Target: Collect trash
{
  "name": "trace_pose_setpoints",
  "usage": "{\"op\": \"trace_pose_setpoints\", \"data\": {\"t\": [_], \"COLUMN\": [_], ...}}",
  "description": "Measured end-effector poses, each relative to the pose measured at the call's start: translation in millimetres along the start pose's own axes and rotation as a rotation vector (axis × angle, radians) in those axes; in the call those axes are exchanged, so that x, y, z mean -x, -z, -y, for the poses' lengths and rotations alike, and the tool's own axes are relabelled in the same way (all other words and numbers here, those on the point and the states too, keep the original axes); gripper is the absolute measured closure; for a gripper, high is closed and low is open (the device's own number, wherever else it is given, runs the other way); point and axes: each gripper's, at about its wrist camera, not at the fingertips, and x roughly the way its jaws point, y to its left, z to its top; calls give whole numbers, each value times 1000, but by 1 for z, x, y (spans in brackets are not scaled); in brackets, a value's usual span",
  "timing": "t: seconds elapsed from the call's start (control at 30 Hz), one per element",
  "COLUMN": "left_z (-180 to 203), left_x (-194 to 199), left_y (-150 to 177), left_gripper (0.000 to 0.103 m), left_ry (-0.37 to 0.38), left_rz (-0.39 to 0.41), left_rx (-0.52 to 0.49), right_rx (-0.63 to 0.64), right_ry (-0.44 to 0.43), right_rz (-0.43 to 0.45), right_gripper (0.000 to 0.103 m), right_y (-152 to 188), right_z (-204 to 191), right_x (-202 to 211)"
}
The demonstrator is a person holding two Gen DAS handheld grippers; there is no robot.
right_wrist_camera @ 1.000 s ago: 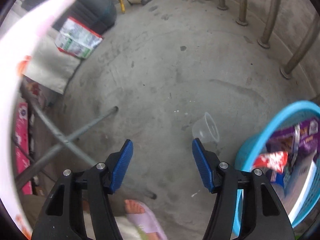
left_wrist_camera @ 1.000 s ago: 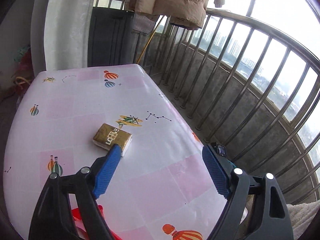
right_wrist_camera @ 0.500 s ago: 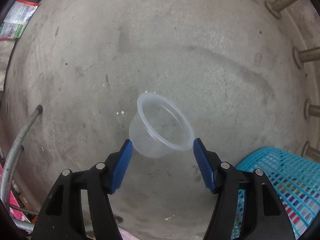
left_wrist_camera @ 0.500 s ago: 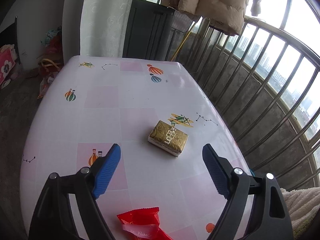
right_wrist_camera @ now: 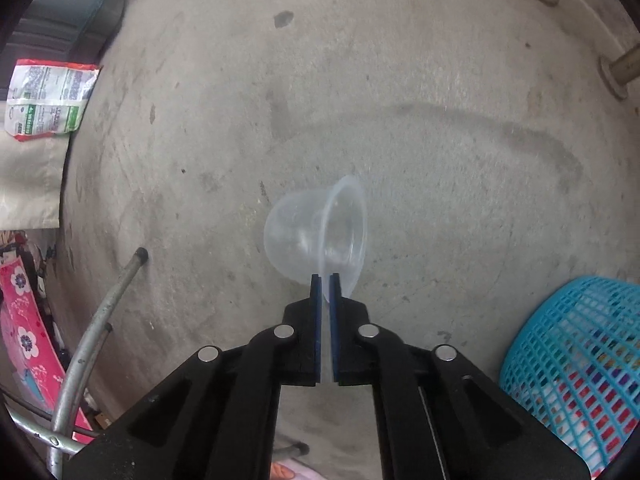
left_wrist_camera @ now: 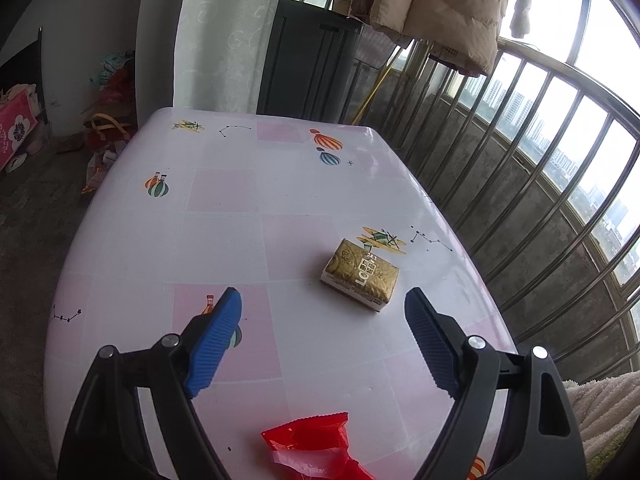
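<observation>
My right hand-held gripper points steeply down at the concrete floor, its jaws closing to a thin slit with the rim of a clear plastic cup pinched between the blue pads. The cup lies on its side, mouth turned to the right, and its see-through wall makes it hard to tell where the cup ends and the floor begins; the part of the rim between the pads is hidden. At the right edge the blue mesh basket is cut off by the frame, and only coloured scraps show through its lattice, too blurred to name. A printed packet lies on the floor at the far left, well apart from the cup, and a metal leg slants in at the lower left. A bit of my foot shows at the bottom edge, mostly hidden by the gripper body.

My left hand-held gripper tilts downward over the worktop, jaws spread wide with nothing between them. A gold tissue pack lies just beyond the right finger, not touching it. A red wrapper sits near the bottom edge between the gripper's arms, its lower part cut off. Beyond the worktop stands a metal railing, with a beige jacket hanging above it
</observation>
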Motion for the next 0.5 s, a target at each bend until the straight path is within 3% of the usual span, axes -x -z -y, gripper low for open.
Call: {"op": "trace_pose_setpoints", "data": {"t": [0.03, 0.1, 0.17, 0.5], "left_z": [0, -1, -1, -1], "left_x": [0, 1, 0, -14], "left_y": [-1, -2, -3, -3], "left_gripper": [22, 22, 22, 22], "left_ry": [-5, -10, -14, -38], "left_rz": [2, 6, 7, -24], "left_rx": [-4, -10, -13, -20], "right_rx": [-6, -38, -75, -50], "right_ry": [-12, -40, -72, -155], "right_rz": [32, 77, 83, 66], "right_gripper": [94, 69, 56, 47], "right_y": [-3, -19, -28, -49], "right_z": [2, 10, 14, -21], "right_x": [9, 21, 24, 9]}}
